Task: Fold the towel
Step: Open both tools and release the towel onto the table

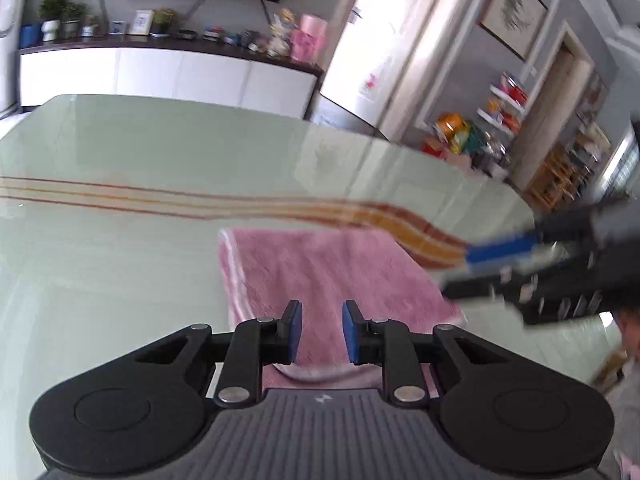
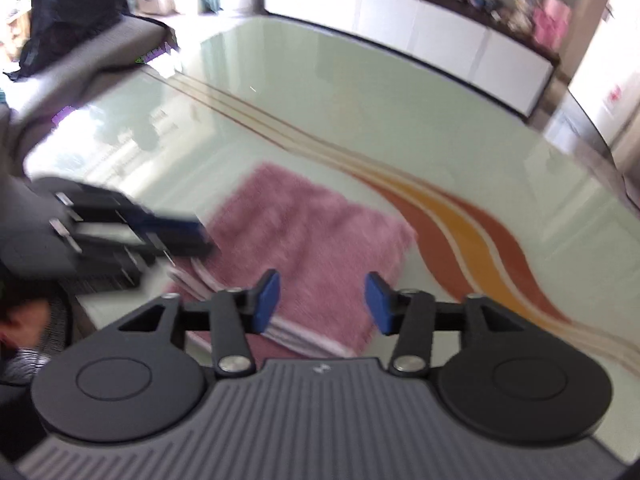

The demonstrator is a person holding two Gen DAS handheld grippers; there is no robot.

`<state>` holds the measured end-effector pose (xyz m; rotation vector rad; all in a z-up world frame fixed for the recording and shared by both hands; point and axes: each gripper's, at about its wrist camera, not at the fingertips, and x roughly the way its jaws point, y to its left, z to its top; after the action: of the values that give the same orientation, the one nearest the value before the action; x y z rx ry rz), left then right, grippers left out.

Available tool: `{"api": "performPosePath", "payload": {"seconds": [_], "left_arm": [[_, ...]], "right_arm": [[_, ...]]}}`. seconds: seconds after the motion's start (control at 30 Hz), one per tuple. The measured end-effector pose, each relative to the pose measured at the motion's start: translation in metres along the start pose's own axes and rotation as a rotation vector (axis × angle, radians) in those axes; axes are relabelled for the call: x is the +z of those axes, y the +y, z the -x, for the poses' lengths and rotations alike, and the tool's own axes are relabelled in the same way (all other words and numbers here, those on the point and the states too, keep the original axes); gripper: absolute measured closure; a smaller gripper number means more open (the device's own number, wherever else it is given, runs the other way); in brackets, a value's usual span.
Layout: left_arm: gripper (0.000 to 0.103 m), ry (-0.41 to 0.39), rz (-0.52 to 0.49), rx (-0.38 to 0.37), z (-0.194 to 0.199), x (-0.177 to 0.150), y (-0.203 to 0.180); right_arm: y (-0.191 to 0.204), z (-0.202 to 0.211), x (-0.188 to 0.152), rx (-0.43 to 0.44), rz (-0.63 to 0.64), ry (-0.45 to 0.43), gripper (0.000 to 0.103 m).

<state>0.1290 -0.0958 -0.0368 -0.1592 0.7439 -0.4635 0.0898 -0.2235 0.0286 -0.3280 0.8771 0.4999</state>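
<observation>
A pink towel (image 1: 320, 272) lies folded in layers on the pale green glass table (image 1: 120, 248), near its front edge. My left gripper (image 1: 321, 330) is open and empty above the towel's near edge. My right gripper (image 2: 322, 304) is open and empty above the towel's near right corner (image 2: 304, 240). The right gripper also shows blurred at the right of the left wrist view (image 1: 560, 268), and the left gripper shows blurred at the left of the right wrist view (image 2: 132, 236), over the towel's left edge.
Orange and red curved stripes (image 2: 472, 232) run across the table. A white sideboard (image 1: 160, 76) with plants and trinkets stands behind it. A grey sofa (image 2: 92, 52) is at the left, shelves (image 1: 500, 120) at the right.
</observation>
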Motion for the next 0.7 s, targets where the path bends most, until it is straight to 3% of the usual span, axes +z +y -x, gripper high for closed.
{"api": "performPosePath", "payload": {"seconds": [0.33, 0.7], "left_arm": [[0.081, 0.08, -0.009, -0.057, -0.008, -0.002, 0.018], [0.079, 0.162, -0.131, -0.013, -0.003, -0.024, 0.028]], "right_arm": [[0.017, -0.036, 0.013, 0.069, 0.042, 0.058, 0.052], [0.042, -0.061, 0.01, 0.127, 0.128, 0.11, 0.052]]}}
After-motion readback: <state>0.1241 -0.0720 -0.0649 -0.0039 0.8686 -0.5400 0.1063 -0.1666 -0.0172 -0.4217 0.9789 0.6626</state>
